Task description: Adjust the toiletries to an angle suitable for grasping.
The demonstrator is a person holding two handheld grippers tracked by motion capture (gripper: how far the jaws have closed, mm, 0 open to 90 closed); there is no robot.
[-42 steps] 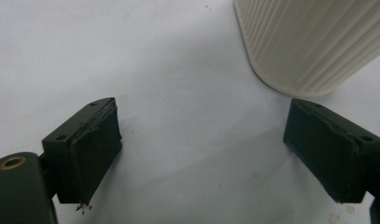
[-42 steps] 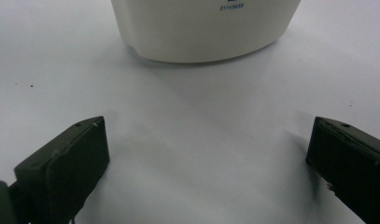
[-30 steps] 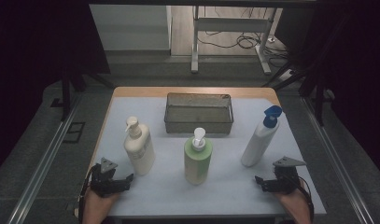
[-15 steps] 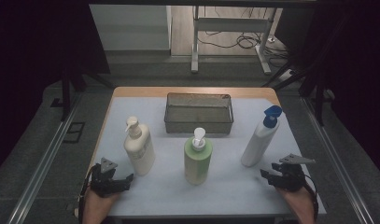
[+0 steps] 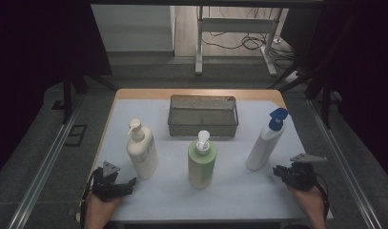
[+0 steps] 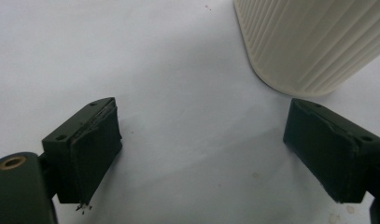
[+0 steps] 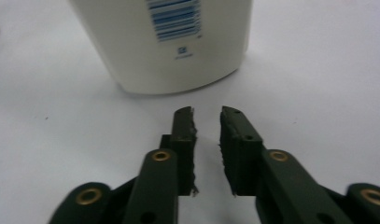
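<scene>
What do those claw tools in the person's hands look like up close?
Both are black. The left claw has two blocky rectangular pads. The right claw has slimmer fingers with brass-coloured rivets and frayed pad edges. The right one carries a grey three-cornered plate; dark cables loop at the wrists.

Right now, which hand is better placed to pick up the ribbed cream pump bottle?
The left gripper: it sits beside the ribbed cream pump bottle, fingers wide open.

Left claw wide open; right claw nearly closed, just narrowing, empty.
</scene>
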